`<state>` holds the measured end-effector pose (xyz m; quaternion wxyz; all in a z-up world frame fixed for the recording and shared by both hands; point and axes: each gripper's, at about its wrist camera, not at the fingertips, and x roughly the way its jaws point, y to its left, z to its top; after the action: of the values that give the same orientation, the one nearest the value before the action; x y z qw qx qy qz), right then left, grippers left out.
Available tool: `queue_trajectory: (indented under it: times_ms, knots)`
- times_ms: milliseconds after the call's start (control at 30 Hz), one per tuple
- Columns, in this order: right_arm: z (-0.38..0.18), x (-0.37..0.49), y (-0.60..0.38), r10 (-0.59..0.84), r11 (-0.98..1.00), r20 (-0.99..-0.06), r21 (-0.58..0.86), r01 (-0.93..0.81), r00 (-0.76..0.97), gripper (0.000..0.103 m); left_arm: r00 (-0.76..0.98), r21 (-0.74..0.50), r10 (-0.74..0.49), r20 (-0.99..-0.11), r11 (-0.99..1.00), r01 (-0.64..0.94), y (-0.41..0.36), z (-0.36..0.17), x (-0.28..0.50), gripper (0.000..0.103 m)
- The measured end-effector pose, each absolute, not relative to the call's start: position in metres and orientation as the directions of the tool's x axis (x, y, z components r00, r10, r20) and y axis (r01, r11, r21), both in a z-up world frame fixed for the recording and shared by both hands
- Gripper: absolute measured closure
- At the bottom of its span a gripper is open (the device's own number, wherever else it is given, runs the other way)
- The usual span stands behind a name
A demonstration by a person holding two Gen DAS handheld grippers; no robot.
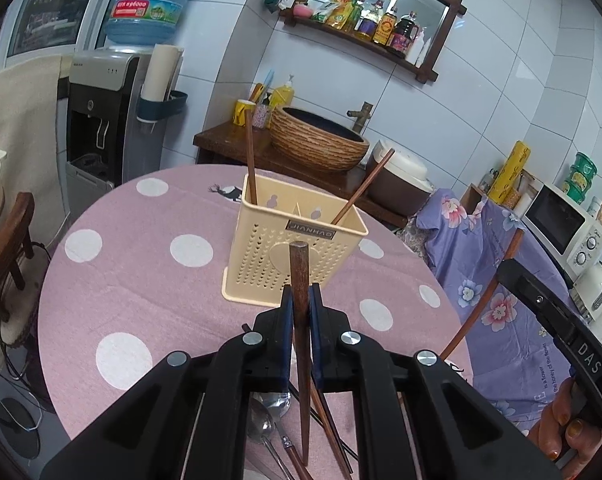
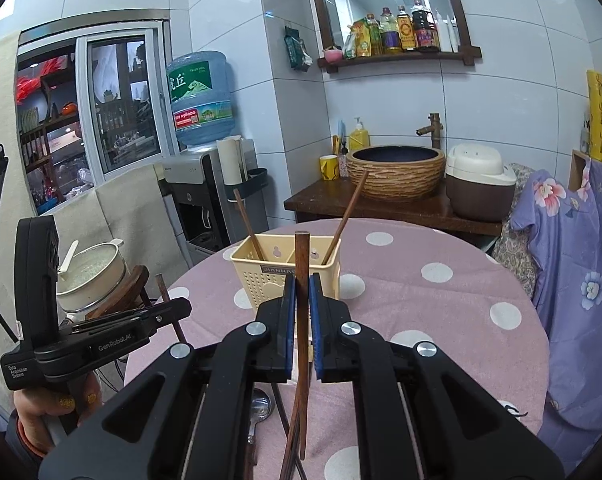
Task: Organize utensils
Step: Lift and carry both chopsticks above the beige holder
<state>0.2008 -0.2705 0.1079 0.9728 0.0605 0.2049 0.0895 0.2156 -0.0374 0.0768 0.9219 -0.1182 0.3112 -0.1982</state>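
A cream perforated utensil holder [image 1: 293, 256] stands on the round pink polka-dot table [image 1: 141, 280], with two brown chopsticks [image 1: 250, 152] leaning in it. My left gripper [image 1: 300, 300] is shut on a brown chopstick [image 1: 299, 280] held upright in front of the holder. My right gripper [image 2: 301, 292] is shut on another brown chopstick [image 2: 301, 264], also upright, near the holder [image 2: 269, 276]. Spoons [image 1: 267, 420] and more chopsticks [image 1: 329, 432] lie on the table under the left gripper. The left gripper [image 2: 173, 312] shows at the left of the right wrist view.
A chair draped in purple floral cloth [image 1: 493, 280] stands right of the table. A cream pot [image 2: 93, 276] sits on a wooden stool at left. Behind are a water dispenser [image 2: 205, 184], a basin [image 2: 397, 172] and a rice cooker [image 2: 477, 184] on a dark counter.
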Motion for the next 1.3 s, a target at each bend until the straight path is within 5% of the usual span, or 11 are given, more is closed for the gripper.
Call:
queue_trajectory:
  times_ms: [400, 933, 1100, 1300]
  knots:
    - [0.155, 0.208, -0.258, 0.219, 0.975, -0.346, 0.111, -0.192, 0.912, 0.095, 0.753, -0.326, -0.45, -0.48, 0.889, 0.323, -0.027, 0.12, 0.22, 0.095]
    - [0.247, 0.291, -0.253, 0.085, 0.992, -0.143, 0.103, -0.07, 0.986, 0.095, 0.896, -0.255, -0.32, -0.306, 0.935, 0.247, -0.036, 0.237, 0.295, 0.095]
    - [0.237, 0.326, -0.247, 0.066, 0.99, -0.158, 0.13, -0.045, 0.985, 0.095, 0.921, -0.212, -0.248, -0.299, 0.959, 0.19, -0.048, 0.227, 0.319, 0.095]
    - [0.191, 0.352, -0.247, 0.05, 0.989, -0.235, 0.146, -0.016, 0.971, 0.095, 0.882, -0.222, -0.26, -0.394, 0.958, 0.183, -0.056, 0.18, 0.339, 0.095]
